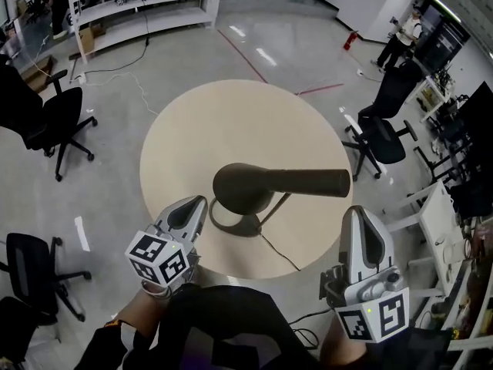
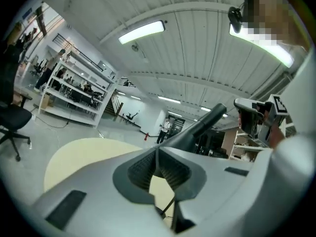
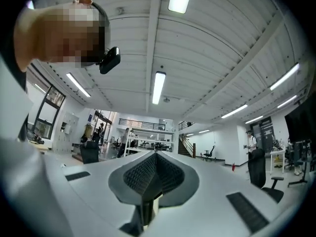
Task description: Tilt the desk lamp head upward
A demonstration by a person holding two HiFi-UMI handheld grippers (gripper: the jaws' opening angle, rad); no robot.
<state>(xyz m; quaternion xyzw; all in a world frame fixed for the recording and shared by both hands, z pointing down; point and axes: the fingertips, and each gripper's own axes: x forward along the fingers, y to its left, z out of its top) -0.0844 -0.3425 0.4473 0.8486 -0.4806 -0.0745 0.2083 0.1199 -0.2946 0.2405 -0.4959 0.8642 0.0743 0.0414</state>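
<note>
in the head view, the lamp (image 1: 269,183) stands on the near half of the round table (image 1: 231,114), a little right of the middle. its dark round head is at the left, over the base, and a long dark bar goes from it to the right. a thin cable (image 1: 281,254) runs from the base to the near edge of the table. your left gripper (image 1: 199,203) is at the near left, with its tip just beside the lamp base. your right gripper (image 1: 359,213) is at the near right edge of the table, apart from the lamp.

in the left gripper view, the jaws of the left gripper (image 2: 158,152) are closed together with nothing between them. the lamp (image 2: 207,120) rises just behind them, to the right, and the table (image 2: 79,157) lies at the left.

in the right gripper view, the jaws of the right gripper (image 3: 155,157) are also closed on nothing. this view points up to the ceiling (image 3: 197,48) and the far room.
</note>
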